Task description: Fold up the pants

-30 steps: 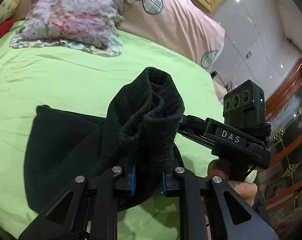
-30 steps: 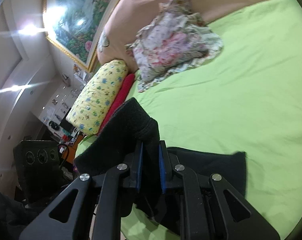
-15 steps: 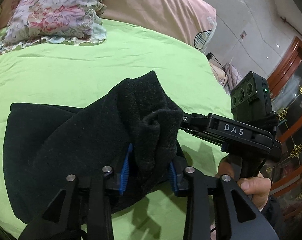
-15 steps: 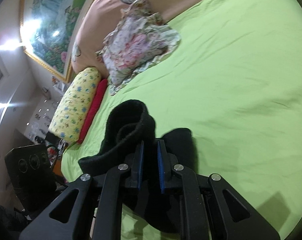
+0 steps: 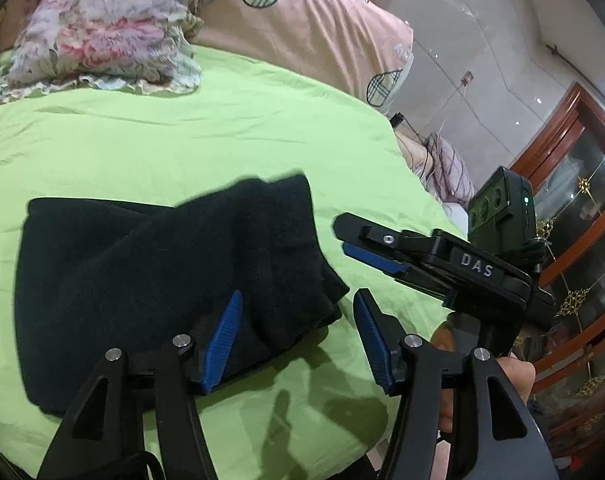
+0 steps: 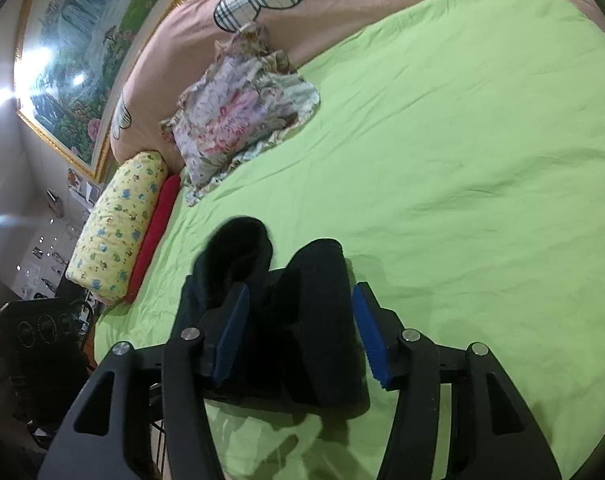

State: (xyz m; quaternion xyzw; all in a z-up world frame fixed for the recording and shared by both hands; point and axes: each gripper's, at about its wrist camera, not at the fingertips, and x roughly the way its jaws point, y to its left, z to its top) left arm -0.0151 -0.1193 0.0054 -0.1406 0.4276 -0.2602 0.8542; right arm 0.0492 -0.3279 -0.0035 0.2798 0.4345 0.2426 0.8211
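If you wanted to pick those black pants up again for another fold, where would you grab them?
Probably at the near right corner of the black pants, where the layers bunch into a raised lump off the green sheet. Come in low from the near edge, one pad over and one under. Both the left tongs and right tongs have just been opening, releasing the cloth.

Green-sheeted bed [image 6: 462, 128], pink headboard [image 5: 310, 20], gilt-framed landscape painting [image 6: 74, 64], glossy pale wall [image 5: 482, 60], glazed wooden cabinet [image 5: 582, 208].

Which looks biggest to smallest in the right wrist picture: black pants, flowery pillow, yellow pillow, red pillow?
1. Black pants, though nearest the camera
2. Flowery pillow
3. Yellow pillow
4. Red pillow, partly hidden
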